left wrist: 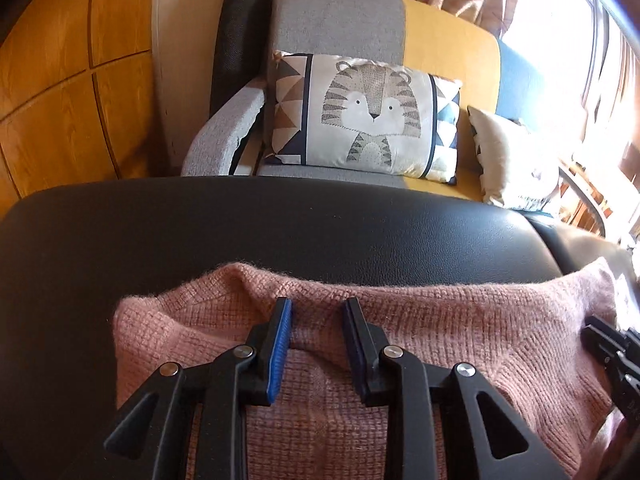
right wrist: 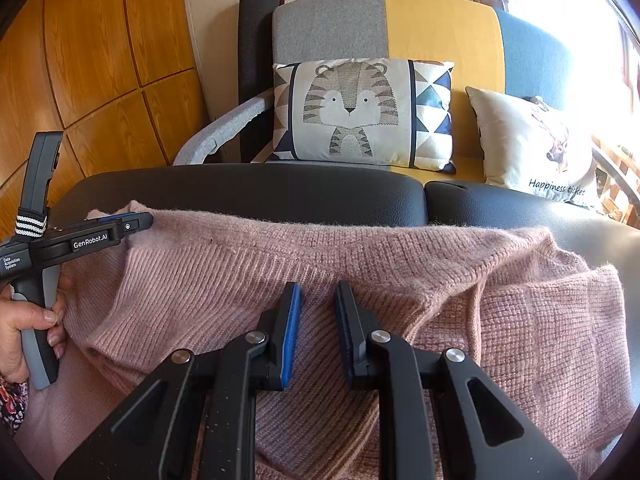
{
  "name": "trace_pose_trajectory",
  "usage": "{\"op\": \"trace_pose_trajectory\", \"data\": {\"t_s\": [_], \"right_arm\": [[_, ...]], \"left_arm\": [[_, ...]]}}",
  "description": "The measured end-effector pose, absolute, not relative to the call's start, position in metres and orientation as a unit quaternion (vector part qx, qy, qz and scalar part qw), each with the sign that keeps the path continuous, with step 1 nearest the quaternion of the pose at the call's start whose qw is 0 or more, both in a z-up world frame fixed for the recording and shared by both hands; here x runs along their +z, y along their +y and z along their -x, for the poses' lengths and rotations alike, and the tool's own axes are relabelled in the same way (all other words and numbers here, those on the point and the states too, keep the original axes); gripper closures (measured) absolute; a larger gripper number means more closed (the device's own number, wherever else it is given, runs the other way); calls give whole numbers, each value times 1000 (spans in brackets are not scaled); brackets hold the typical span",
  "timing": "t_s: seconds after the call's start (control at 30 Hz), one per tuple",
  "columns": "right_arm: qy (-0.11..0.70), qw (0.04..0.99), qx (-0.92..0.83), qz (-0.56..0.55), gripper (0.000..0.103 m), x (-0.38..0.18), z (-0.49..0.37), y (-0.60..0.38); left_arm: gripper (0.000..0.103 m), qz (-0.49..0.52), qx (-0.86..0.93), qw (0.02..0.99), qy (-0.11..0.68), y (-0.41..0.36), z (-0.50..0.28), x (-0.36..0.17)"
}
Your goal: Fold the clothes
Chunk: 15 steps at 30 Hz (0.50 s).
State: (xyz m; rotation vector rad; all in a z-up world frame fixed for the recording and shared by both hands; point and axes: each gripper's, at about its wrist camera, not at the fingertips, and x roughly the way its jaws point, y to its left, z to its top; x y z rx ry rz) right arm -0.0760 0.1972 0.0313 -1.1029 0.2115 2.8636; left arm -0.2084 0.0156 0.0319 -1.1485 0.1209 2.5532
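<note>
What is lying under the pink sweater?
The pink sweater lies on a black leather surface, visible beyond its far edge. Anything beneath its middle is covered by the knit.

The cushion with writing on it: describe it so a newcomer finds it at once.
Start at the grey, yellow and blue sofa behind the black table. Two cushions lean there; take the plain cream cushion nearer the window. Unlike the tiger cushion, it shows a deer.

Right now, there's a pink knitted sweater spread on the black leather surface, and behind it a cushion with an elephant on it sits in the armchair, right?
Nearly. The cushion in the armchair shows a striped tiger, not an elephant; the right wrist view makes it plain. The rest holds: a pink knitted sweater lies spread on the black leather surface.
</note>
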Motion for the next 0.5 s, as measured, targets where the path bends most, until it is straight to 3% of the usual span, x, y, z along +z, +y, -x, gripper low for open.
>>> {"op": "trace_pose_trajectory", "data": {"t_s": [0.1,0.27,0.5], "right_arm": [[69,33,930,359,84,31,76,198],[79,24,930,359,83,32,76,201],[80,-2,923,376,82,57,69,210]], "left_arm": [[76,405,898,152,73,29,193,53],[76,348,907,236,-14,55,137,97],[76,420,869,259,40,111,117,53]]}}
